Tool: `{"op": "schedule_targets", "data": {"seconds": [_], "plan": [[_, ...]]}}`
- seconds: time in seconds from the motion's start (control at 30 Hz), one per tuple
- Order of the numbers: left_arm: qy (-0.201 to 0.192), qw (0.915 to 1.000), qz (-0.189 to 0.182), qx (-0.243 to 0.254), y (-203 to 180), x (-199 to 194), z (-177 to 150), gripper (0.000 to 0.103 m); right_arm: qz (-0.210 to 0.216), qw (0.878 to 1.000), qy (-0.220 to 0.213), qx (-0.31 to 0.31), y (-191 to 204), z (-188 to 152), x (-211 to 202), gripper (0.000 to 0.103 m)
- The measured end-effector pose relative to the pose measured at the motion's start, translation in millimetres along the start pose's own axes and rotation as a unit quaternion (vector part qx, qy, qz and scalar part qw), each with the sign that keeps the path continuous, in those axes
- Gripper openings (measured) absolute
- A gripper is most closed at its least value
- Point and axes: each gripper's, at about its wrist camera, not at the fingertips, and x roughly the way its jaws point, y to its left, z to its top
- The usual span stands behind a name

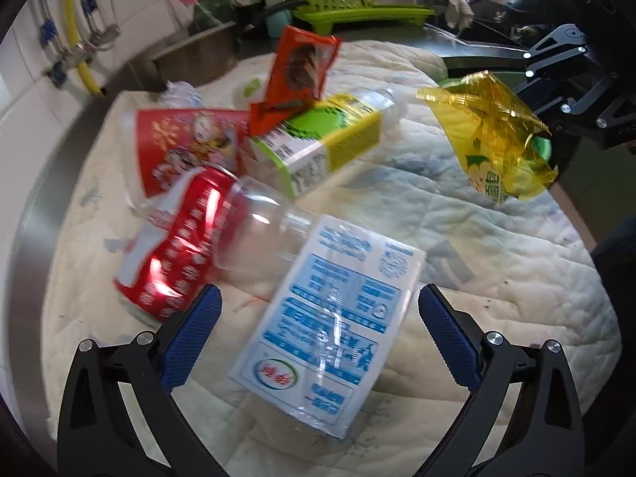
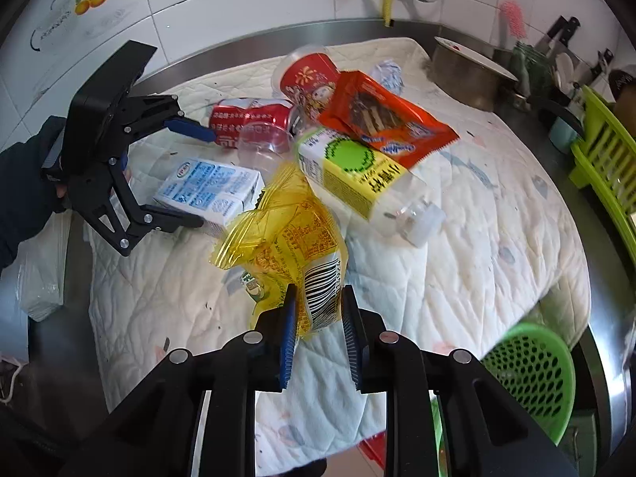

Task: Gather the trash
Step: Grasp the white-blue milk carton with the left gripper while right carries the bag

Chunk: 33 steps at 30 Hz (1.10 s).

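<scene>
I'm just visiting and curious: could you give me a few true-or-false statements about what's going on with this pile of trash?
1. The right hand-held gripper holds a yellow wrapper. True.
2. The left hand-held gripper is clamped on the red can. False: it is open, with the blue-and-white milk carton between its fingers.
3. An orange snack wrapper lies on the green-labelled bottle. True.
4. The trash sits on bare metal. False: it sits on a white quilted cloth.
</scene>
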Motion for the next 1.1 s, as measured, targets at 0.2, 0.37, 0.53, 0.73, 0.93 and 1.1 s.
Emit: {"op": "schedule_targets", "data": {"seconds": [0.2, 0.37, 0.53, 0.73, 0.93, 1.1], "plan": [[0.022, 0.9997, 0.007, 0.012, -8.6, 15.0, -6.5, 0.083, -0.01, 1.0, 0.005, 0.012, -0.9, -8.3, -5.2, 0.022], [0.005, 0.9995, 0.015, -0.027, -7.8, 7.3, -7.5, 0.077, -0.013, 1.0, 0.006, 0.025, -2.6, -14.5, -6.4, 0.022], [0.015, 0.9973, 0.042, -0.057, -24.2, 2.6, -4.3, 0.073, -0.021, 0.999, 0.002, 0.038, -9.0, -21.6, -9.3, 0.022], [0.004, 0.9938, 0.063, -0.091, -59.8, -16.1, 8.2, 0.07, -0.056, 0.997, -0.002, 0.047, -22.6, -34.4, -18.0, 0.022], [-0.022, 0.9923, 0.072, -0.098, -88.8, -27.9, 42.8, 0.069, -0.123, 0.99, 0.003, 0.073, -58.2, -59.6, -29.1, 0.022], [-0.048, 0.9881, 0.073, -0.127, -107.8, -32.7, 68.6, 0.068, -0.187, 0.978, 0.011, 0.091, -91.8, -78.1, -38.2, 0.023]]}}
